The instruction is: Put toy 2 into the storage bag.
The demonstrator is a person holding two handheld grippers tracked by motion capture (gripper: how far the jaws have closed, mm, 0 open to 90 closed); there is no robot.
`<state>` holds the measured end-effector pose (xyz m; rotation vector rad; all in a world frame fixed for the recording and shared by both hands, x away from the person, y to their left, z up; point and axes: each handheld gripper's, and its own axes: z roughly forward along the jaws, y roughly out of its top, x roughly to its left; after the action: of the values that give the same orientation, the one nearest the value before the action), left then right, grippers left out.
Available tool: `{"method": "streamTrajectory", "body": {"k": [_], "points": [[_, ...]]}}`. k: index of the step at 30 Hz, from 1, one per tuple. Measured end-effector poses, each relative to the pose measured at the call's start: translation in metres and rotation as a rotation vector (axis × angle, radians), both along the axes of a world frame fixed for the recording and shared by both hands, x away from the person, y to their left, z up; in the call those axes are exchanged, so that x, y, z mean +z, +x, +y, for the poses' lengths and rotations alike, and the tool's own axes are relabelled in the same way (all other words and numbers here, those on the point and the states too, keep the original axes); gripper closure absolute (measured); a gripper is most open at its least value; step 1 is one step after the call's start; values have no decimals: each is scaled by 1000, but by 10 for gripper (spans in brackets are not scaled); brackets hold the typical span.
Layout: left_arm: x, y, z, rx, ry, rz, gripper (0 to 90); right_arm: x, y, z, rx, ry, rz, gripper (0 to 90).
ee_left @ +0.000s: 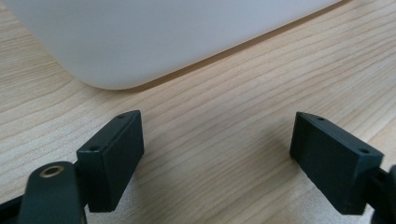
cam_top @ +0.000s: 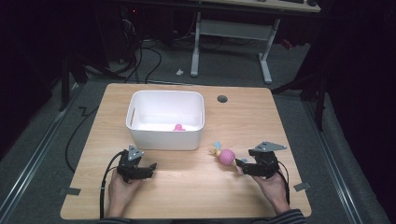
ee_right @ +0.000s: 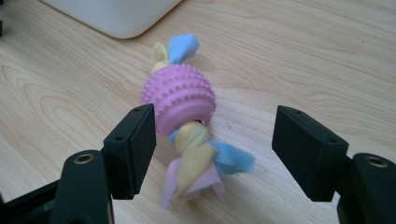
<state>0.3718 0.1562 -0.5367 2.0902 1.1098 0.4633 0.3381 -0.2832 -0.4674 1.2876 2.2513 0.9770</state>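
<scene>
- Right claw [ee_right: 212, 154], held low near the surface's [cam_top: 187, 196] right edge and aimed left, jaws wide around the pink ball toy's [ee_right: 180, 95] cloth tail, which lies on the wood.
- Left claw [ee_left: 217, 158] rests before the white bin [cam_top: 166, 119], jaws wide, empty.

No readable text, label, brand, number or sign anywhere

- left gripper [cam_top: 150, 166]: jaws spread wide, nothing between them, held low (hand behind it)
- right gripper [cam_top: 239, 164]: jaws wide apart, pointing left
</scene>
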Motion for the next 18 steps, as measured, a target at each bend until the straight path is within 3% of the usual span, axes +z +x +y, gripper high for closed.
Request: {"method": "streamTrajectory", "body": {"k": [8, 18], "points": [[0, 0, 0, 0, 0, 0, 177, 3, 12, 19, 52, -55, 7, 273], [0, 0, 0, 0, 0, 0, 178, -7, 28, 40, 108, -128, 69, 244]]}}
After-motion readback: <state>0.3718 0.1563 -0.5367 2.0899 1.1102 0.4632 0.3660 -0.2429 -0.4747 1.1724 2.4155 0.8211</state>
